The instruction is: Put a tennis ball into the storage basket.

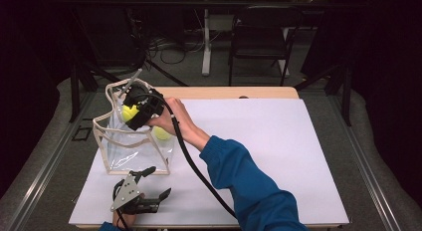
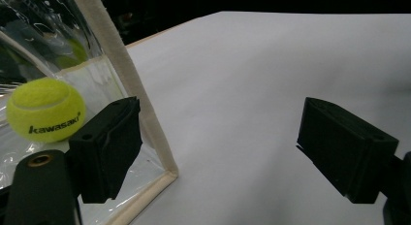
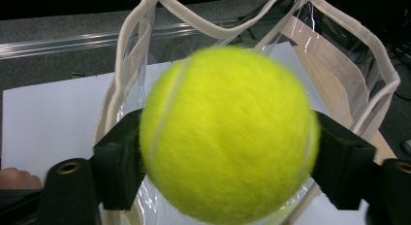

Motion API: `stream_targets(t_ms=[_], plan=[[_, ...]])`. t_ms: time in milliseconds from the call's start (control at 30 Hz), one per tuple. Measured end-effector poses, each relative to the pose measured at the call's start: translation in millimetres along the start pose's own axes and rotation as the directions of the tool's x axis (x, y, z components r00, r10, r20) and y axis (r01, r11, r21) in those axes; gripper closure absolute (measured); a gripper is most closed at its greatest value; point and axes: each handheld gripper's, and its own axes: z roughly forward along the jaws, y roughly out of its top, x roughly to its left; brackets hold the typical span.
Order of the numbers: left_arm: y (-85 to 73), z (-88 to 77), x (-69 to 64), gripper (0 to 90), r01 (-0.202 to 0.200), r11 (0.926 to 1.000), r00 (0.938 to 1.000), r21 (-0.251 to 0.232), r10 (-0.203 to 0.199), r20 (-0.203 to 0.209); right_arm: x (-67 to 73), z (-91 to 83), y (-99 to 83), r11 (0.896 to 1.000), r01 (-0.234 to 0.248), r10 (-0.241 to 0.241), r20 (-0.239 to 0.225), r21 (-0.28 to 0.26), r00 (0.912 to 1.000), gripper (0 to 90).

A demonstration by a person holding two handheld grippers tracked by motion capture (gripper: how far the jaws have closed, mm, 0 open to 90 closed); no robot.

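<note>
**Tennis ball at the mouth of the clear bag**

The right tool (image 3: pixel 228 152) holds a tennis ball (image 3: pixel 228 133) just above the open top of a clear plastic bag (image 1: pixel 134 151). Its jaws sit against the ball's two sides at its widest part; whether they press or have just let go I cannot tell.

The ball looks light, felt-covered and a little springy. It should grip well across its middle, but it will likely roll or bounce if let go from high up.

The bag is soft, with a cloth-bound rim (image 3: pixel 145 21) that sags and folds, so it may tip if knocked. Inside the bag, a second tennis ball (image 2: pixel 46 108) rests on the bottom.

The left tool (image 2: pixel 220 150) lies on the desk (image 1: pixel 259 141) just in front of the bag, spread wide and pinching nothing.
</note>
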Motion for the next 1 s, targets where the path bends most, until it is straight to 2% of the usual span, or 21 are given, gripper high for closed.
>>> stream_targets(t_ms=[67, 233, 433, 700, 1000], plan=[[-0.4, 0.3, 0.2, 16.0, 0.002, 1.0, 1.0, 0.0, -0.002, -0.001, 0.1, -3.4, -1.8, 1.0, -0.009, 0.009, -0.003, -0.023, 1.0, 14.3], [-0.8, -0.3, 0.5, 16.0, 0.004, 1.0, 1.0, -0.002, -0.004, -0.002, -3.9, -23.1, -9.1, 0.996, -0.031, 0.031, -0.005, -0.078, 0.9995, 9.5], [-0.7, 1.4, 0.3, 16.0, 0.008, 1.0, 1.0, 0.0, -0.008, 0.0, -11.9, -46.1, -33.1, 0.993, -0.035, 0.033, -0.013, -0.111, 0.9994, 2.8], [-0.3, 3.1, 0.0, 16.0, 0.003, 1.0, 1.0, 0.008, -0.003, 0.001, -20.3, -66.7, -69.9, 0.992, -0.061, 0.06, -0.017, -0.107, 0.9981, 1.2], [-0.4, 4.3, 0.2, 16.0, 0.002, 0.9999, 1.0, 0.013, -0.002, 0.003, -19.7, -68.9, -98.4, 0.995, -0.073, 0.071, -0.026, -0.074, 0.9971, 0.2]])
